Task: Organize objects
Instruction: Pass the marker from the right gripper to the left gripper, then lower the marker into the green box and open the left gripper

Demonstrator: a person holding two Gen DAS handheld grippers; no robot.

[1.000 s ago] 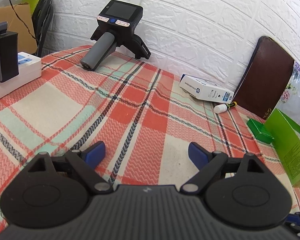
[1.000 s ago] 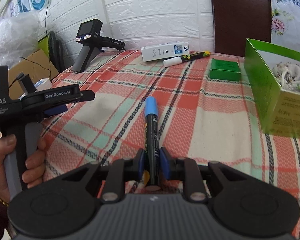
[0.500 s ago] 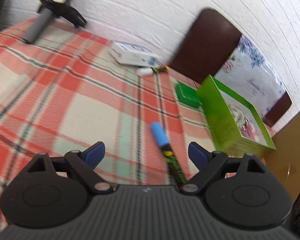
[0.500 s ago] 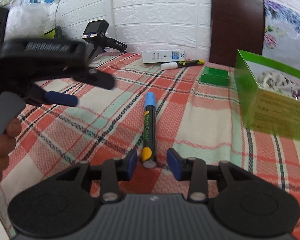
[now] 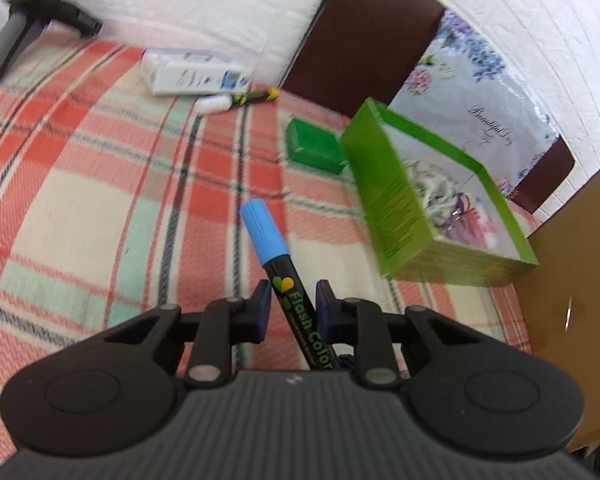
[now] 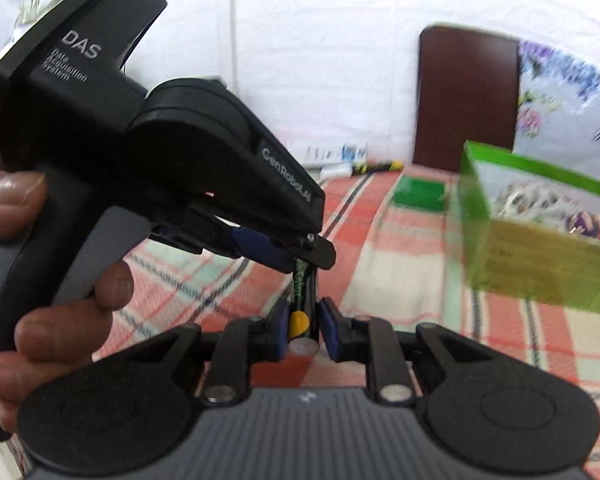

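Inspector: Nearest item first. How will it handle?

Assessor: The marker (image 5: 296,312) looks light, rigid and smooth-barrelled, likely slippery; best gripped mid-barrel, clear of the blue cap.

Inspector: Position relative to the tongs?

Assessor: It spans both. The left gripper (image 5: 290,308) has just been closing and now clamps the barrel; the right gripper (image 6: 304,330) has just closed again on the tail end. 2 grasps, 1 marker.

Inspector: Beyond?

Assessor: The green box (image 5: 396,208) stands open, right, on the plaid cloth (image 5: 80,208).
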